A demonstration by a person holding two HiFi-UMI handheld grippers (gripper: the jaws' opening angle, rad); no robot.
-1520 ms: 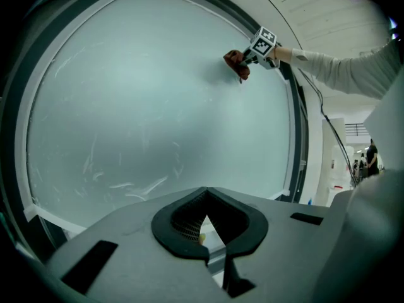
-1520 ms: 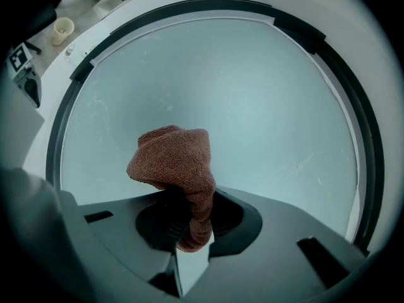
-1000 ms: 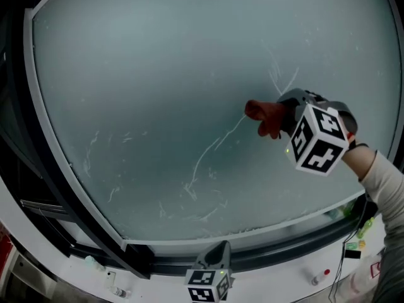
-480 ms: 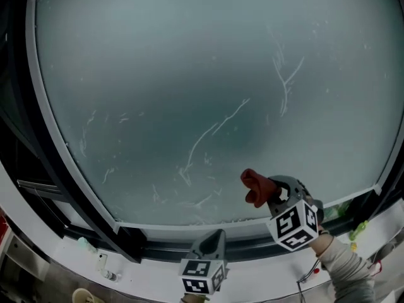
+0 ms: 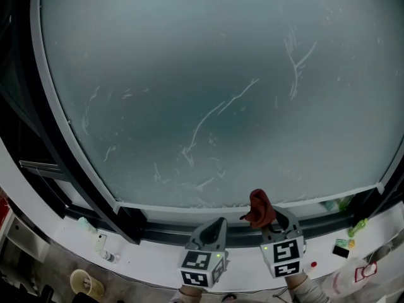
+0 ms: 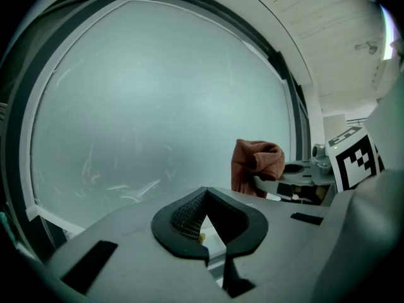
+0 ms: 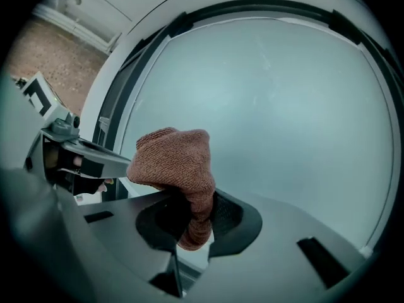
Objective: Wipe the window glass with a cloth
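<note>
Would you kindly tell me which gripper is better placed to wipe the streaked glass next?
Right. The right gripper has its tongs clamped on the cloth by the glass; the left gripper is shut, empty.

Dim; window glass (image 5: 202, 74) backlit; fisheye-warped edges.

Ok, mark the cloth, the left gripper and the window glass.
cloth (image 7: 180, 163): right gripper view, on its bunched top fold.
left gripper (image 6: 205, 192): left gripper view, where its pad tips meet.
window glass (image 5: 189, 74): head view, on bare pane, upper left.

L gripper (image 6: 205, 194) closed, empty | red cloth (image 6: 255, 163) at R | window glass (image 6: 158, 106) streaked
</note>
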